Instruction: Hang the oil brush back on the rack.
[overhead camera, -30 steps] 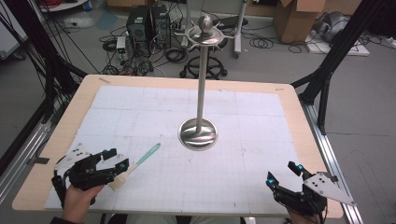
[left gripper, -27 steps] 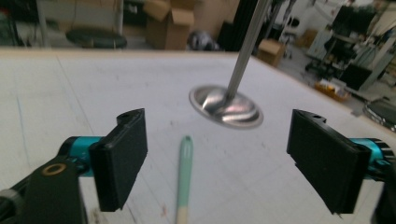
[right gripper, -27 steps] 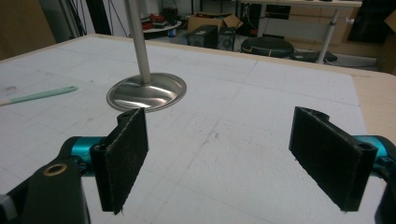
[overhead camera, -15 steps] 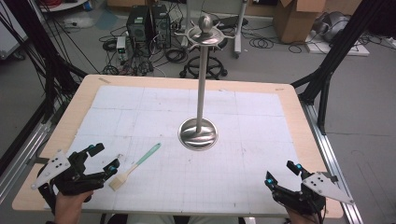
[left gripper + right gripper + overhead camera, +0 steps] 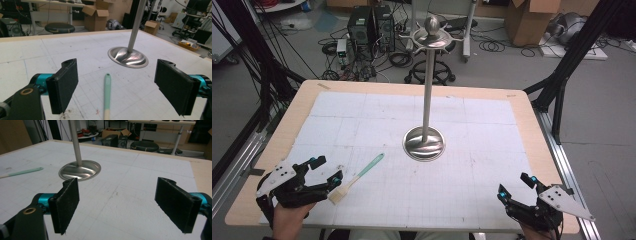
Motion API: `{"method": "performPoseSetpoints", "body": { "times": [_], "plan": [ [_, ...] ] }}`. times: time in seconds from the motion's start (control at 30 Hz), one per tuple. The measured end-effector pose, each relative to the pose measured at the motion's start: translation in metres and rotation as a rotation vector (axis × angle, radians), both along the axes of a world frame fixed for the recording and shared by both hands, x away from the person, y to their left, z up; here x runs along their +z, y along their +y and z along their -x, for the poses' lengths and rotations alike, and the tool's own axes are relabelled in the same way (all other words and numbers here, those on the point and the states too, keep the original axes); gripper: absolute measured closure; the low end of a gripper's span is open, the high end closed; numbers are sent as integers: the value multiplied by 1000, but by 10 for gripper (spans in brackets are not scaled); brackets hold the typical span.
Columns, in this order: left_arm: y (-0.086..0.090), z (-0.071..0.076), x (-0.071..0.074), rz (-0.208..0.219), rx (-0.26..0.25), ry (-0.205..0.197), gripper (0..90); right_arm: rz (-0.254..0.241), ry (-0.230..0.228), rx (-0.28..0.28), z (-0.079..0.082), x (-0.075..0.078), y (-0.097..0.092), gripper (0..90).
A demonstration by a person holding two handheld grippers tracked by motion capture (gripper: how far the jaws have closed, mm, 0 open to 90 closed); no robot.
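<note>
Left gripper (image 5: pixel 326 170) wide open, empty, straddling brush (image 5: pixel 357 178) on table (image 5: pixel 512 100); contact apparently none. Right gripper (image 5: pixel 515 187) wide open, empty.

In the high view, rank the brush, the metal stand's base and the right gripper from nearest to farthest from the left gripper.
Measured from the left gripper:
1. Brush: its bristle end lies right at the jaws, the teal handle pointing up and to the right.
2. Metal stand's base: at the table's centre, farther up and right.
3. Right gripper: at the near right corner, across the table.
</note>
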State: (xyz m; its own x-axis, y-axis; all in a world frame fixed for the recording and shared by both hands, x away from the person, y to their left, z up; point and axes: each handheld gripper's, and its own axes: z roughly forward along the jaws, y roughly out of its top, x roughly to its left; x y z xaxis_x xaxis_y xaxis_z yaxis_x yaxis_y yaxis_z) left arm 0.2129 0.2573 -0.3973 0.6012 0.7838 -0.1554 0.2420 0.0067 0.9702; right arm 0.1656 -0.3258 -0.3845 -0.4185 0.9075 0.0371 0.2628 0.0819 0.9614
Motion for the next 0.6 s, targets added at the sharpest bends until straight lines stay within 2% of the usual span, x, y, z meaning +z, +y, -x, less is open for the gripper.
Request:
{"method": "performPoseSetpoints", "body": {
  "times": [0.13,0.23,0.3,0.4,0.47,0.6],
  "plan": [
    [0,-3,-1,-14,8,14,196,12,8,1,0,0,1,185],
    [-1,-4,-5,-36,8,44,208,0,4,-3,1,0,0,185],
    [-3,-7,-10,-70,-2,87,227,0,2,-2,0,0,1,185],
    [-7,-11,-16,-128,-4,126,254,9,3,10,-1,-1,3,186],
    [-9,-14,-19,-158,-4,139,274,25,7,20,-2,-1,4,185],
    [-14,-21,-28,-223,-22,197,339,21,13,24,-2,-2,3,185]
  ]
}}
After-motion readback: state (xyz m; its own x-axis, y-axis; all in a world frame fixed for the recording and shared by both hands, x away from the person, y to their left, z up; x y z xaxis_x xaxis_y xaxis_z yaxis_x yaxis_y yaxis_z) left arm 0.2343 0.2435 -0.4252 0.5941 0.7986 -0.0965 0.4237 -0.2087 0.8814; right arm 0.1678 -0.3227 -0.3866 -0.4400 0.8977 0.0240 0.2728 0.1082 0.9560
